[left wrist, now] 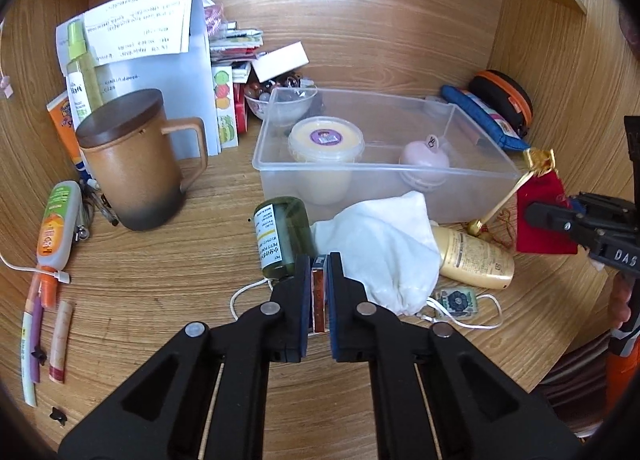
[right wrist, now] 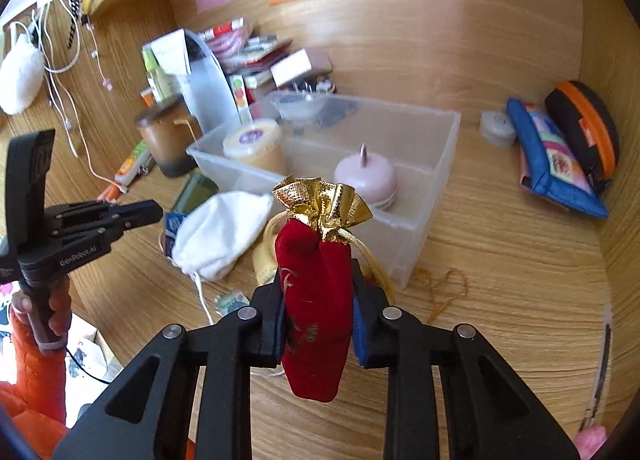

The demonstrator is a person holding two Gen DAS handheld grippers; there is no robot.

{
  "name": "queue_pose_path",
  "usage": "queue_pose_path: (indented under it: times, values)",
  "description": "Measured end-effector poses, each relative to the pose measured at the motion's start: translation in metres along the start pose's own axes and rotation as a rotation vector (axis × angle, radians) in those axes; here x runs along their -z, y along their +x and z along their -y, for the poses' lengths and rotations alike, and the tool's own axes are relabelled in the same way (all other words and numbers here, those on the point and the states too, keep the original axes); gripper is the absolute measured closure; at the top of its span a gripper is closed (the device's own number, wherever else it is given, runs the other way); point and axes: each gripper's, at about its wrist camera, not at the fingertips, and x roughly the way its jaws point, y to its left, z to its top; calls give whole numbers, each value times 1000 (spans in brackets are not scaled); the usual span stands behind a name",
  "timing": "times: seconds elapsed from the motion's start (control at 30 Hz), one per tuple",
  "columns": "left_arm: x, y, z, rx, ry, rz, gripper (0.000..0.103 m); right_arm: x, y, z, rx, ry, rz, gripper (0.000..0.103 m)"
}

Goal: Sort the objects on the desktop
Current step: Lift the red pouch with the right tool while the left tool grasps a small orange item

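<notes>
My left gripper [left wrist: 319, 264] is shut on a small flat red-brown case with silver edges [left wrist: 319, 292], held above the desk in front of a green bottle [left wrist: 282, 236] and a white cloth pouch [left wrist: 384, 248]. My right gripper [right wrist: 318, 280] is shut on a red velvet pouch with a gold top [right wrist: 314, 292], held above the desk near the front right corner of the clear plastic bin [right wrist: 416, 244]. The bin [left wrist: 472, 196] holds a yellow lidded tub [left wrist: 326, 140] and a pink macaron-shaped case [left wrist: 426, 158]. The right gripper also shows at the right edge of the left wrist view [left wrist: 536, 214].
A brown lidded mug [left wrist: 136, 160] stands left of the bin. A cream lotion bottle [left wrist: 476, 258], a small patterned tag [left wrist: 456, 302] and white cord lie by the cloth pouch. Tubes and pens [left wrist: 56, 228] lie at far left. A blue pouch [right wrist: 556, 164] and orange-black case [right wrist: 584, 128] lean at back right.
</notes>
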Motion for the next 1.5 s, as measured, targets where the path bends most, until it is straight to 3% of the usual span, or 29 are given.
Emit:
queue_pose_path:
  times: [0.2,0.37,0.57,0.8,1.13,1.5]
  values:
    - [0,-12,2,-11,14,29,97,-11,-25,-1,11,-14,61,80]
    - [6,5,-2,13,-12,-32,96,-15,-36,-3,17,-25,92,80]
    - [11,21,-4,56,-37,-70,96,-10,-32,4,6,-5,68,80]
    - [6,39,-5,56,-56,-97,96,-8,-24,11,4,11,46,80]
    - [-1,19,-4,12,-36,-27,97,-12,-22,9,17,-4,51,80]
    - [-29,-23,-4,27,-24,74,97,-43,-36,4,37,-34,118,80]
